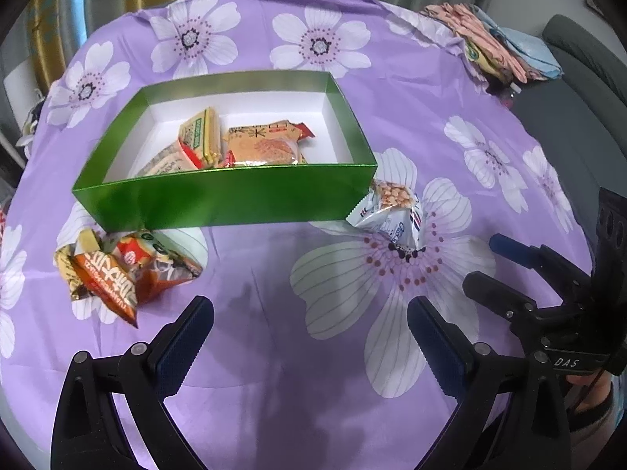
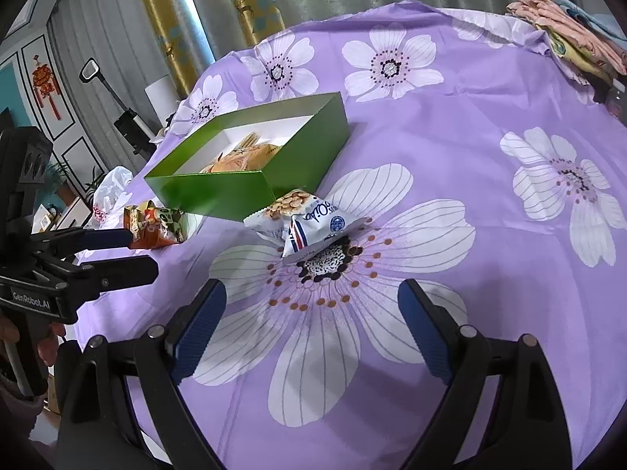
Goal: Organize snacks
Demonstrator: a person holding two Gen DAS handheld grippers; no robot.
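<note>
On the purple flowered tablecloth (image 1: 392,90) that covers the table, going from left to right: the orange snack packet (image 1: 117,270) lies crumpled near the table's left edge, just in front of the left front corner of the green box (image 1: 235,196). The left gripper (image 1: 309,321) hangs over the cloth near the front edge with its jaws wide apart and nothing between them; the orange packet sits ahead of it and to the left, just beyond its left finger and not touching it.

The green box stands open toward the middle of the table, its long side facing the front edge. Inside, on its white floor, lie several tan and yellow snack packets (image 1: 258,145), bunched toward the left and middle, with the right end of the box bare.

At the box's right front corner the white peanut packet (image 2: 309,223) rests on the cloth against the box wall. The right gripper (image 2: 313,313) hovers near the front edge with its jaws also spread wide and empty; the white packet lies straight ahead of it, apart from both fingers.

Bare cloth stretches from the box to the right edge. A stack of folded cloths (image 1: 497,47) sits at the far right corner.
</note>
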